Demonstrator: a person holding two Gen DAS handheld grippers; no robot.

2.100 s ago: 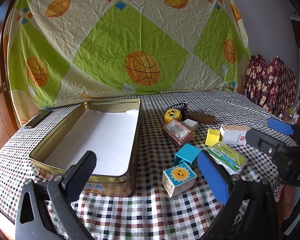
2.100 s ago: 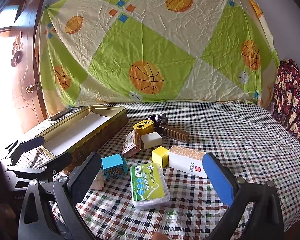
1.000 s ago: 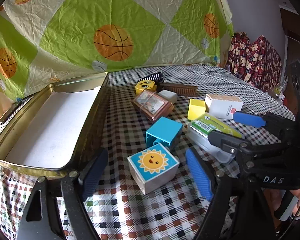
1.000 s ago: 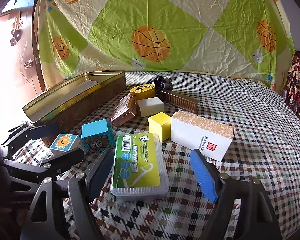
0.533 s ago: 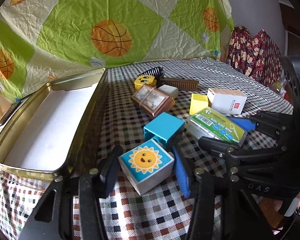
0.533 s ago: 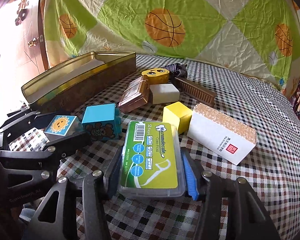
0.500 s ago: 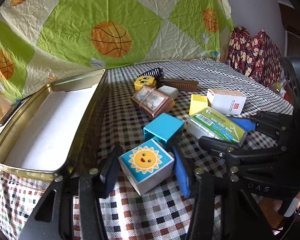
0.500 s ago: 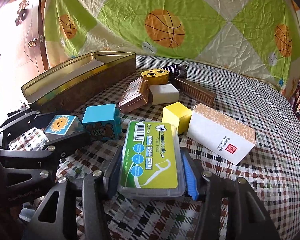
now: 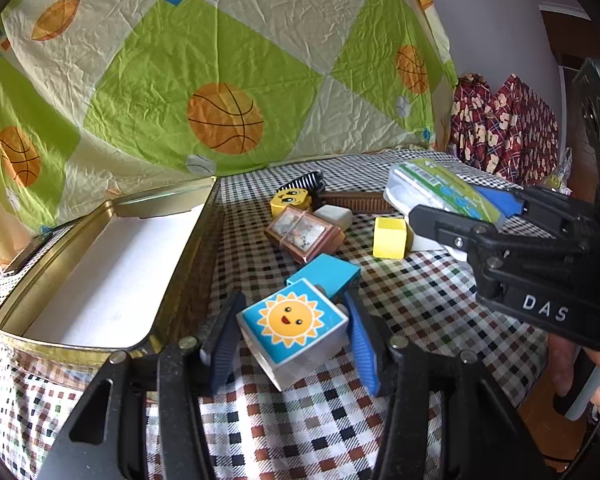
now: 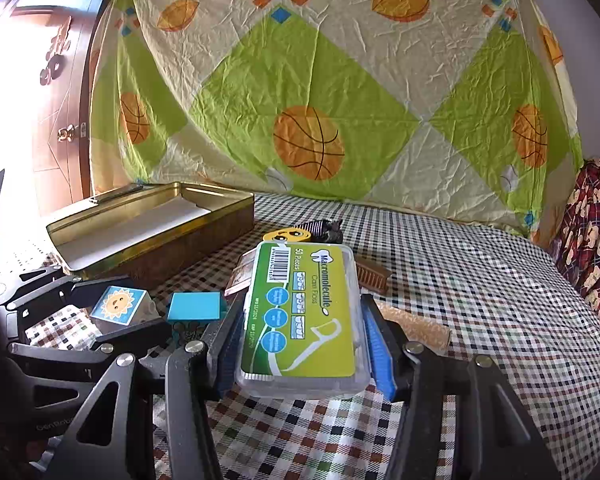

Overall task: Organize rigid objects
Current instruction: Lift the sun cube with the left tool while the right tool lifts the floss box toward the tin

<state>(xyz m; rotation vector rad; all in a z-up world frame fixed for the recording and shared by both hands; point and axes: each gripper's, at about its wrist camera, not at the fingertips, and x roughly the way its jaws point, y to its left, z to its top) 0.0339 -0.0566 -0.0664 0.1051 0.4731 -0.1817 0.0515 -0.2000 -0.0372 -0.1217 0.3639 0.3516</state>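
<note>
Pads of the left gripper [image 9: 292,340] press on both sides of the sun block [image 9: 294,326], a white cube with a smiling sun on its blue top face; the block sits tilted, and whether its lower corner touches the checkered tablecloth [image 9: 420,300] I cannot tell. Just behind it lies the blue block [image 9: 326,274], touching or nearly touching it. To the left stands the open gold tin [image 9: 40,292], its white floor bare, its near wall close beside the left finger.

The right gripper [image 10: 302,332] is clamped on the floss pick box [image 10: 304,308], a clear plastic case with a green and yellow label, held by its long sides and lifted clear of the cloth, front end raised. In the left wrist view the same box [image 9: 440,190] hangs above the table at the right, between the black finger and the blue pad.

Farther out on the cloth lie the yellow cube [image 9: 389,237], the framed picture [image 9: 304,234], a white eraser-like block [image 9: 334,216], the yellow face block [image 9: 290,200], a brown comb-like bar [image 9: 356,202] and a striped dark piece [image 9: 310,180]. A basketball-print sheet [image 9: 220,80] hangs behind the table, with patterned red fabric [image 9: 504,128] to its right.
</note>
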